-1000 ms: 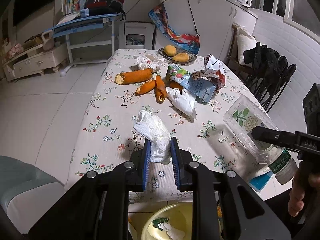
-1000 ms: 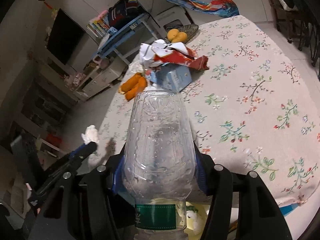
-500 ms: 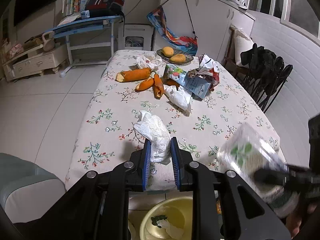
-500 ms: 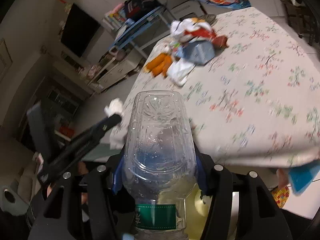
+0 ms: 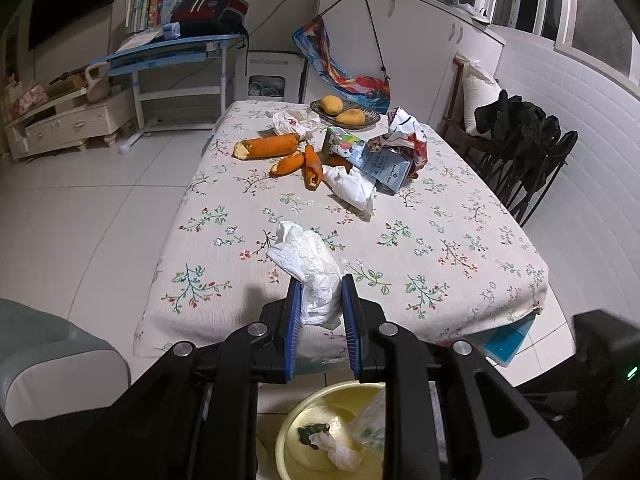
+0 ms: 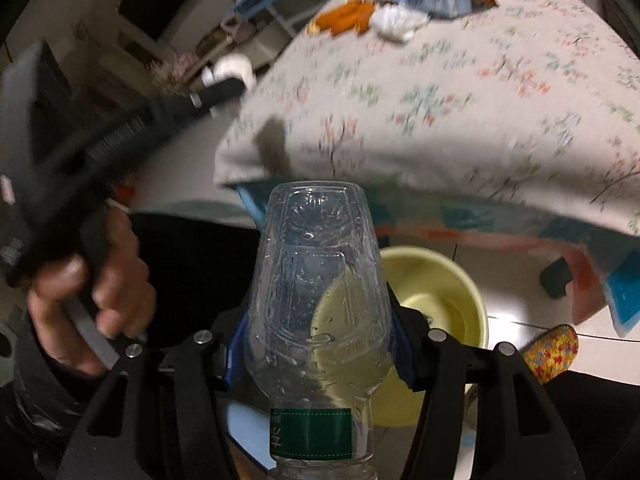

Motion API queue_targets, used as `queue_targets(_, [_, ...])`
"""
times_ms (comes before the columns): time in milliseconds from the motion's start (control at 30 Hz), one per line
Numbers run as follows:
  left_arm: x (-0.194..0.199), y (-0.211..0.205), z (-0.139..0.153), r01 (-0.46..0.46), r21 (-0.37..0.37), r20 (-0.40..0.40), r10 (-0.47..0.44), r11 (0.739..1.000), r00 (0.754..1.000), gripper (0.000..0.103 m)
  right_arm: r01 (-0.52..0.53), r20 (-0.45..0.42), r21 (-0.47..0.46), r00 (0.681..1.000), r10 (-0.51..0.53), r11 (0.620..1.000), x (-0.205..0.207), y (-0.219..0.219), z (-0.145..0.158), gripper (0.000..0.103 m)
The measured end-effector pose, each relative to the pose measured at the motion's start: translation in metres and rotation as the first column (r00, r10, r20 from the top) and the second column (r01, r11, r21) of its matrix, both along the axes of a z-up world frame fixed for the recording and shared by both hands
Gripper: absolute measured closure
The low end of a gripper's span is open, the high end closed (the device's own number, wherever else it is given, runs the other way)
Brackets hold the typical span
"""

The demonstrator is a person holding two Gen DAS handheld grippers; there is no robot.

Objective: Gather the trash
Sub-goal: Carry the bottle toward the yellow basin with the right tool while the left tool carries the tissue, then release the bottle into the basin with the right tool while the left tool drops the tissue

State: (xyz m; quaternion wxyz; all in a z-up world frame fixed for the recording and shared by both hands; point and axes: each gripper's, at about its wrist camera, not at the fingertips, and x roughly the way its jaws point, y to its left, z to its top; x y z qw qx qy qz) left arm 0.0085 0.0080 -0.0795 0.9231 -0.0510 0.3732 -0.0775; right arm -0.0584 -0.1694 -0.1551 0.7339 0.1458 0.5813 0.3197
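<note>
- Counter [image 5: 460,248], flowered cloth, fills mid-frame in the left view; carrots [image 5: 280,152], cartons and wrappers lie at its far end.
- Yellow basin [image 6: 448,304] sits on the floor, lower centre of both views.
- Bottle [image 6: 320,288], clear, clamped in the right gripper [image 6: 320,344], frame centre, in front of the basin.
- Tissue [image 5: 312,272], crumpled, pinched in the left gripper [image 5: 319,312], low centre over the counter's near edge.

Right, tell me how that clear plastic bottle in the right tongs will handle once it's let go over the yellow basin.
The plastic bottle looks empty apart from droplets, so it is probably very light. Its thin ribbed walls would likely flex under the right tongs. Being round and smooth, it may bounce or roll inside the yellow basin rather than settle.
</note>
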Motion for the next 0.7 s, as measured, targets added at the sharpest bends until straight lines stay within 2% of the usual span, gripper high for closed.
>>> queue_targets(333, [-0.016,0.002,0.000,0.013,-0.025,0.003,-0.013,1.000,1.000,0.083,-0.098,-0.056,-0.127,0.994,0.091,0.987,-0.010,0.032,-0.033,0.046])
queue_targets(700, [-0.026,-0.006,-0.003,0.034,-0.023,0.005,-0.033,0.999,0.999,0.083,-0.122,-0.099,-0.174,0.989,0.106,0.977,-0.011,0.043,-0.053,0.046])
